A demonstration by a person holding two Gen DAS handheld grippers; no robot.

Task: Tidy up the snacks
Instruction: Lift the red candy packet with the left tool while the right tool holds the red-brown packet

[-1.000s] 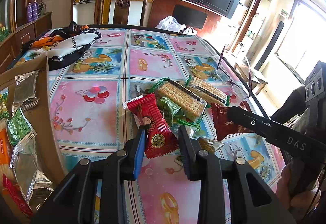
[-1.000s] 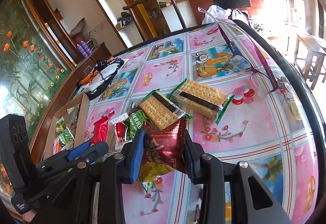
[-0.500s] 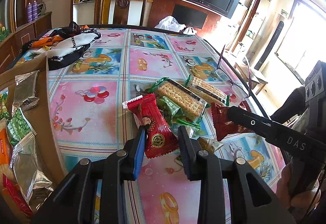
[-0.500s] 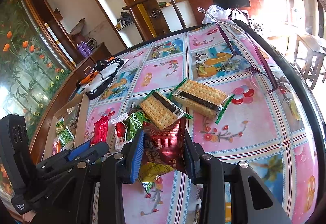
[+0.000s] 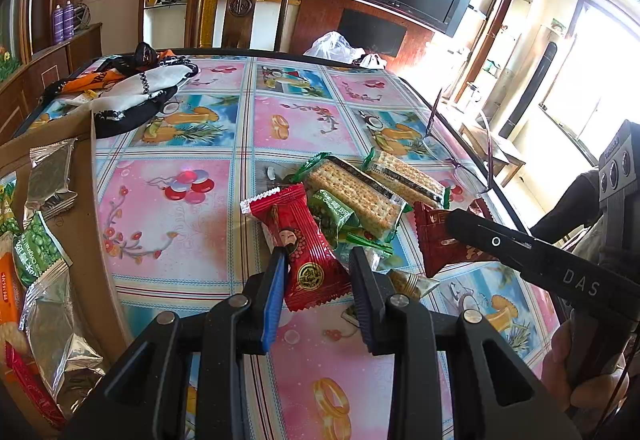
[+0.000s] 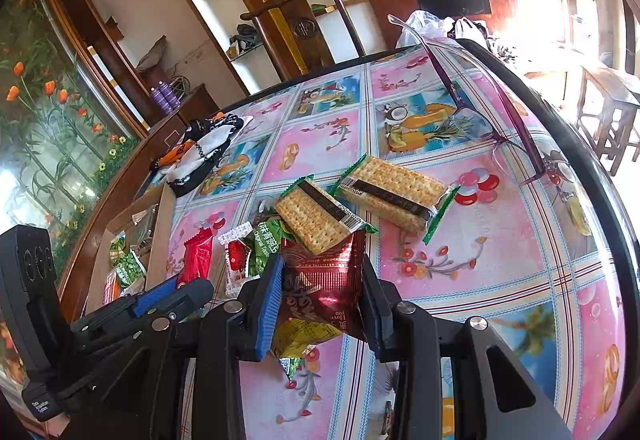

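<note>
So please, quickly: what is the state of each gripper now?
Left gripper: jaws closed on the bright red snack packet.
Right gripper: jaws closed on the dark red foil packet.

My table (image 5: 168,200) carries snack packets (image 5: 352,192), a box (image 5: 86,224), glasses (image 6: 504,144) and a scarf (image 5: 132,96).
</note>
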